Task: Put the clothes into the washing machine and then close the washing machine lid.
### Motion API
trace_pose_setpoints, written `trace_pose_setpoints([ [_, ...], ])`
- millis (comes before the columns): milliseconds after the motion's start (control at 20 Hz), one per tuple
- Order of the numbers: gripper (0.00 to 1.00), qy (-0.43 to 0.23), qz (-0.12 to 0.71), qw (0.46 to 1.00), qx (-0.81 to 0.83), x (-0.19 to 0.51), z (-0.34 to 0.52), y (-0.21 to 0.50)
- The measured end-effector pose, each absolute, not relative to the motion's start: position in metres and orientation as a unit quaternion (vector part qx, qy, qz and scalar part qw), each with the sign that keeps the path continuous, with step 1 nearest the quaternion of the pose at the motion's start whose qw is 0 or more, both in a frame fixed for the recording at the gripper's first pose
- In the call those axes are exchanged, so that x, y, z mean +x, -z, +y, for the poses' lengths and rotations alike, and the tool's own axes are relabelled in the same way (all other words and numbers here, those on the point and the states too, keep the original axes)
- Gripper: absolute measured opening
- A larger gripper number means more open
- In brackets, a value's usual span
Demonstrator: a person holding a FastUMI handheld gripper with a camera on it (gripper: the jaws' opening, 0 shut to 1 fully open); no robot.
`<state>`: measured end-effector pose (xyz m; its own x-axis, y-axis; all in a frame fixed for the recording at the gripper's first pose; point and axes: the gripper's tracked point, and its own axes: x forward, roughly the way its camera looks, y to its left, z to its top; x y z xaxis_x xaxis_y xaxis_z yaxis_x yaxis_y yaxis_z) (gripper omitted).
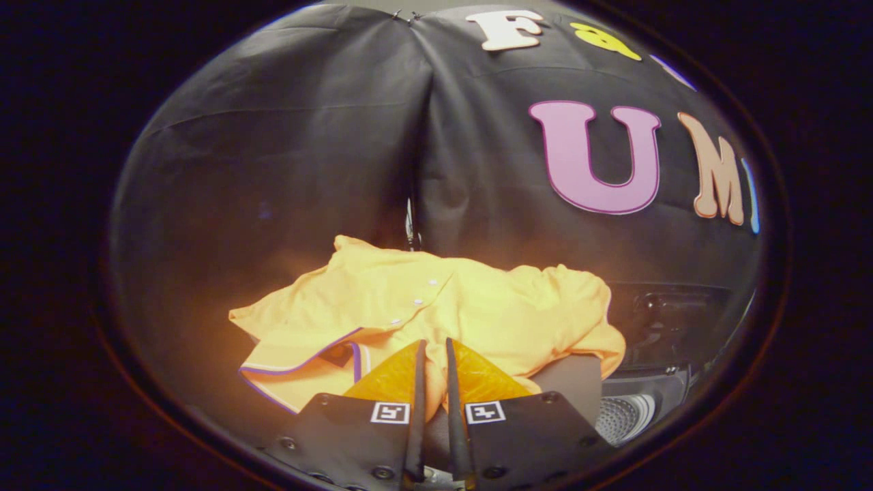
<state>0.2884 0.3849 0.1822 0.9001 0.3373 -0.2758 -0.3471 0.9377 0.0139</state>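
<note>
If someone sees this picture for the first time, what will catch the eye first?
The bright orange shirt, crumpled with purple trim and small buttons, lies just ahead of the gripper. The fingers stand nearly closed, a narrow gap between them, their tips at the shirt's near edge. To the right, beside the shirt, shows the washing machine with its perforated drum.

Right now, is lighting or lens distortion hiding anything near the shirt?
Gripper view: warm light falls on the yellow shirt ahead of the nearly closed gripper; fisheye bending curves the booth wall; the washing machine beside the fingers sits in shadow, its drum dim.
</note>
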Motion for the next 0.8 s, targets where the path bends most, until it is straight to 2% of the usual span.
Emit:
trace_pose_setpoints([
  [400,0.15,-0.037,0.102,0.993,-0.05,0.306,0.249,-0.204],
  [800,0.15,0.113,0.103,0.983,-0.099,0.316,0.101,-0.205],
])
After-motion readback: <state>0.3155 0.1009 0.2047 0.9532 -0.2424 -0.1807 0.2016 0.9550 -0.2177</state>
